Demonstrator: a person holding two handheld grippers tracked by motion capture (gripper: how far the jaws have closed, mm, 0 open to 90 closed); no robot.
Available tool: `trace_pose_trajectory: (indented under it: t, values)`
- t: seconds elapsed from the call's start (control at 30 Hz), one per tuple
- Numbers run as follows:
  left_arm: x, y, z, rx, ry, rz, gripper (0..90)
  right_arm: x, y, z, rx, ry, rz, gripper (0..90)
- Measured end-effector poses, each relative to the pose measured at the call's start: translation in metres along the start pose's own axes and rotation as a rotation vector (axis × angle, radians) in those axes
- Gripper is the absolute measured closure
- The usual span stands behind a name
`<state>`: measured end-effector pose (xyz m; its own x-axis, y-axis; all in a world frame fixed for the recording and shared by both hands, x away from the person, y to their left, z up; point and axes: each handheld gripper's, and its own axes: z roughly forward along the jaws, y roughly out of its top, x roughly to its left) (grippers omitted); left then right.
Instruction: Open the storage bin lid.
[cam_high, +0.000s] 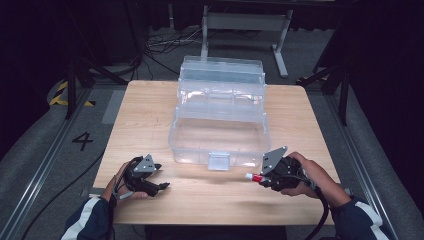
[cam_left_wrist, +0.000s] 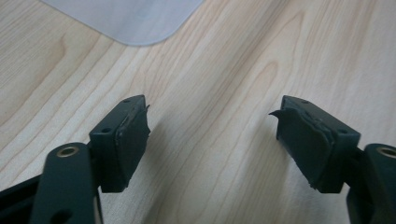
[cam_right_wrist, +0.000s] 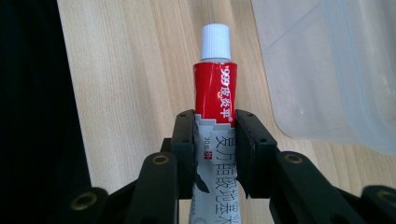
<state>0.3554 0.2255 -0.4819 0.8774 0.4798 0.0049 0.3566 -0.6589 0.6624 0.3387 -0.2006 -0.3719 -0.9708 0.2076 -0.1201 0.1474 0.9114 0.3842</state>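
Near the front edge of the table (cam_high: 150, 107), my left gripper (cam_left_wrist: 212, 135) stood spread and empty over the bare wood. My right gripper (cam_right_wrist: 215, 140) pinched a red and grey ointment tube (cam_right_wrist: 215, 91), white cap pointing away from me, just in front of the clear plastic box (cam_high: 220, 132). Farther back the box stood open. I judged the carrying step was in hand; next I needed to lift the tube over the front wall.

The worktop (cam_high: 150, 120) is pale wood with a fine grain. On it sits a clear, colourless plastic box (cam_high: 220, 130). Beside the box, black tongs (cam_right_wrist: 215, 140) pinch a tube (cam_right_wrist: 215, 93), red and grey with a white ribbed cap.
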Motion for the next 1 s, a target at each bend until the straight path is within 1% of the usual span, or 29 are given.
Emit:
trace_pose_trajectory:
  t: [0.1,0.17,0.27,0.33,0.43,0.5,0.53,0.6,0.67,0.73,0.77,0.87,0.93,1.0]
  values:
    - [0.001,-0.001,0.0,-0.006,0.0,-0.012,22.9,-0.002,0.0,-0.005,0.001,-0.005,-0.002,71.0]
    - [0.003,-0.003,0.001,-0.01,-0.009,-0.03,21.5,-0.003,0.001,-0.009,0.003,-0.007,-0.004,71.0]
    - [0.003,-0.005,0.002,-0.031,-0.01,-0.034,21.3,-0.006,0.001,-0.017,0.013,-0.036,-0.004,71.0]
    - [0.003,-0.006,0.002,-0.042,-0.007,-0.035,21.2,-0.009,0.001,-0.023,0.007,-0.049,0.006,71.0]
    - [0.003,-0.005,0.002,-0.042,-0.005,-0.037,21.2,-0.011,0.0,-0.031,0.01,-0.076,0.011,71.0]
    - [0.003,-0.005,0.002,-0.041,-0.004,-0.038,21.2,-0.014,0.001,-0.036,0.017,-0.091,0.004,71.0]
    - [0.003,-0.005,0.002,-0.042,-0.005,-0.038,21.2,-0.017,0.001,-0.04,0.016,-0.097,0.001,71.0]
    - [0.003,-0.005,0.002,-0.042,-0.005,-0.038,21.2,-0.021,0.003,-0.045,0.017,-0.117,0.011,71.0]
    - [0.003,-0.005,0.002,-0.042,-0.003,-0.041,21.3,-0.027,0.007,-0.051,0.018,-0.134,0.005,71.0]
    - [0.003,-0.005,0.002,-0.042,-0.002,-0.041,21.3,-0.029,0.01,-0.053,0.02,-0.139,0.003,71.0]
    - [0.003,-0.005,0.002,-0.042,-0.002,-0.041,21.3,-0.032,0.014,-0.057,0.012,-0.16,-0.005,71.0]
    - [0.003,-0.005,0.002,-0.042,-0.002,-0.041,21.3,-0.038,0.024,-0.061,0.005,-0.174,-0.018,71.0]
    - [0.003,-0.005,0.002,-0.041,-0.002,-0.04,21.3,-0.039,0.027,-0.062,0.008,-0.17,-0.022,71.0]
    - [0.003,-0.005,0.002,-0.041,-0.001,-0.041,21.3,-0.042,0.037,-0.06,0.014,-0.17,-0.043,71.0]
